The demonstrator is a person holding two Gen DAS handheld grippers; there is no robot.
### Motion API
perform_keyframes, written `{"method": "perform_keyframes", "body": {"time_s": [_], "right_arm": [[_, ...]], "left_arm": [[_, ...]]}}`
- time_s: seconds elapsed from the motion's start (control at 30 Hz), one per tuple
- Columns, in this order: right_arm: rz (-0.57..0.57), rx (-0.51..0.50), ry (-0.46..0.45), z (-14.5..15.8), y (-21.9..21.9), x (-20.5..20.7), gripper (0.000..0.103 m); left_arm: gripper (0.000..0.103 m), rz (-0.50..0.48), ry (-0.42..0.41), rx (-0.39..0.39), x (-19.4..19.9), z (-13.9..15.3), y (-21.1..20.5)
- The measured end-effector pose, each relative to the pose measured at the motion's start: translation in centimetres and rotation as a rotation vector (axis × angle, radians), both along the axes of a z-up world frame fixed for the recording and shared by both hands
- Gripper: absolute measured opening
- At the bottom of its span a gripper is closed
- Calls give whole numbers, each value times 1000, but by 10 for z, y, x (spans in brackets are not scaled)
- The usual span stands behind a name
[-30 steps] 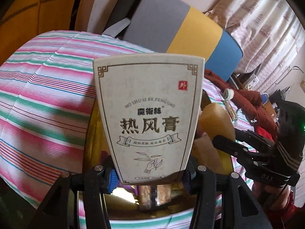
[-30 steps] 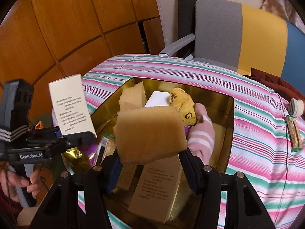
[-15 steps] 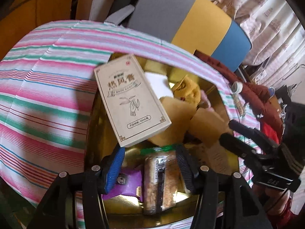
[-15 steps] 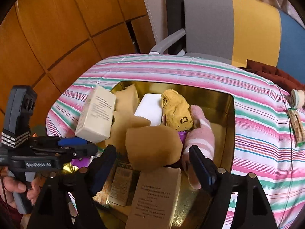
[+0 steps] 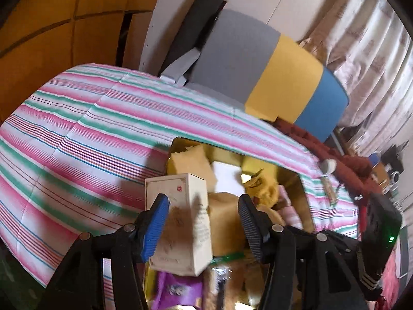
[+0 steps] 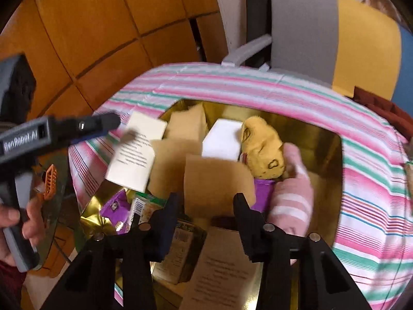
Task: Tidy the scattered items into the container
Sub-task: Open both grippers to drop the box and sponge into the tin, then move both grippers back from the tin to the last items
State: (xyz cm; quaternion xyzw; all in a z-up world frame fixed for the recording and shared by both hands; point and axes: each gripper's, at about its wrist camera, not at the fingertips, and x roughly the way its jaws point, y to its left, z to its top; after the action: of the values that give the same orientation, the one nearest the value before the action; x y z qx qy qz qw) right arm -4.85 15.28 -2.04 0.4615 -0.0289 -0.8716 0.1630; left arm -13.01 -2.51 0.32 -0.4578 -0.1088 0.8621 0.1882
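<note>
Cream box (image 5: 180,193), clamped upright in the left gripper (image 5: 201,223) a second ago, now lies free in the gold tin (image 5: 178,142). The tan sponge (image 6: 216,180) has also left the right gripper (image 6: 206,206) and rests among the other things.

From the left wrist view, the left gripper's jaws have just been opening and stand apart. The cream box shows between them but lies lower, leaning on the tin's edge at 9 o'clock, and no pad presses it. The tin sits on the striped cloth (image 5: 77,142), and a chair (image 5: 245,59) stands behind at 12 o'clock. The picture is blurred here.

From the right wrist view, the right gripper's jaws have just been closing and are drawn together as far as they go. The tan sponge lies under them in the middle of the tin, and I see nothing pressed between the pads. A white block (image 6: 222,142) lies just beyond the sponge at 12 o'clock. A yellow sock (image 6: 260,147) is at 1 o'clock and a pink striped sock (image 6: 291,201) at 3 o'clock. A purple packet (image 6: 116,204) is at 8 o'clock. The cream box leans at 10 o'clock. A hand (image 6: 15,222) holds the left gripper at the picture's left edge.
</note>
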Motion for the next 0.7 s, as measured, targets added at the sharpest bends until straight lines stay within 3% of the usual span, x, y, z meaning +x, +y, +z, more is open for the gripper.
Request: {"method": "perform_keyframes", "body": {"time_s": [0.07, 0.17, 0.3, 0.4, 0.57, 0.7], "right_arm": [[-33, 16, 6, 1, 4, -2, 44], [-49, -53, 28, 11, 18, 4, 44], [-76, -67, 71, 24, 36, 18, 45], [-102, -104, 80, 30, 47, 22, 45], [-163, -114, 114, 39, 77, 34, 52], [-208, -132, 117, 40, 101, 40, 52]], "left_arm": [[57, -28, -39, 7, -7, -9, 5], [56, -67, -73, -20, -8, -25, 14], [56, -116, -133, 2, -2, -48, 24], [56, -74, -139, 10, 4, -52, 20], [57, 66, 19, -53, 31, -19, 3], [58, 111, 74, -15, 47, 1, -2]]}}
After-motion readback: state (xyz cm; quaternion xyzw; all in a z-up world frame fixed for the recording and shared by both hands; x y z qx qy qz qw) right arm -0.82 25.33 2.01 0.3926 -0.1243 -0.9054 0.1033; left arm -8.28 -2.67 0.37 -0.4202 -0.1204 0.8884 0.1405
